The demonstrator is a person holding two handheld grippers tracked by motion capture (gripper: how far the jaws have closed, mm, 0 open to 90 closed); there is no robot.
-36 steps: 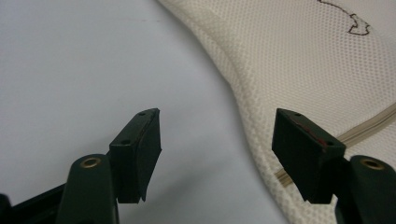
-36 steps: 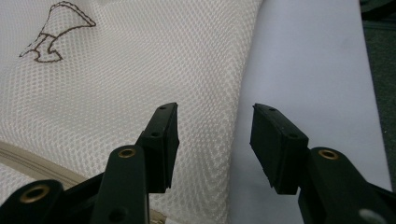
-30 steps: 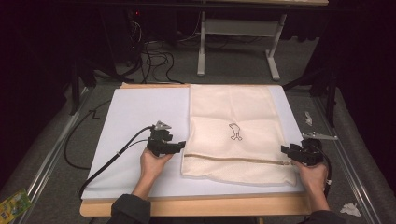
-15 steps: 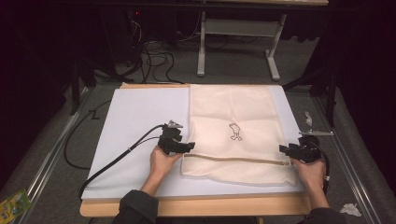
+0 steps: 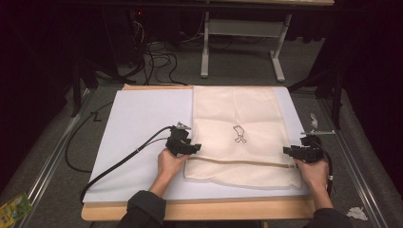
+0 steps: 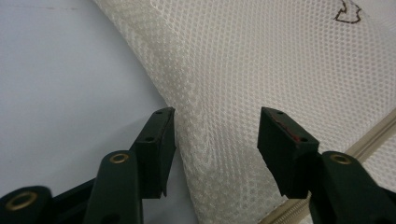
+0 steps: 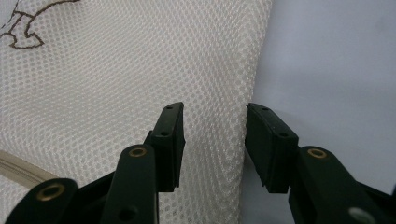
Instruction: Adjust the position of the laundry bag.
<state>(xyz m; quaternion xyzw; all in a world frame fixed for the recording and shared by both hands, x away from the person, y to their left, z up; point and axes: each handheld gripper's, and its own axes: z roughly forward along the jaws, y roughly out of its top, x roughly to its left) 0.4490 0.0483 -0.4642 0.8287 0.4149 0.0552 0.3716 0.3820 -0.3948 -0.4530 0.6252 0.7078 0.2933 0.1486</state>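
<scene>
A cream mesh bag (image 5: pixel 237 114) with a small dark logo (image 5: pixel 239 134) lies flat on a white sheet (image 5: pixel 142 114). Its zipper (image 5: pixel 237 162) runs across near the front. My left gripper (image 5: pixel 194 148) sits at the bag's left edge beside the zipper end. In the left gripper view the jaws of my left gripper (image 6: pixel 217 135) have just been closing and straddle a raised fold of mesh (image 6: pixel 219 154), with a wide gap between them. My right gripper (image 5: pixel 286 150) is at the bag's right edge. The jaws of my right gripper (image 7: pixel 214 130) have also been closing around a ridge of mesh (image 7: pixel 215 168).
The sheet covers a wooden table (image 5: pixel 199 209) that ends just in front of the bag. A black cable (image 5: pixel 123 159) trails left from my left gripper. Crumpled paper (image 5: pixel 356 213) and a green packet (image 5: pixel 14 206) lie on the floor. A white desk frame (image 5: pixel 242 28) stands behind.
My left hand has moved right, up to the bag's left edge. My right hand has stayed at the right edge.
</scene>
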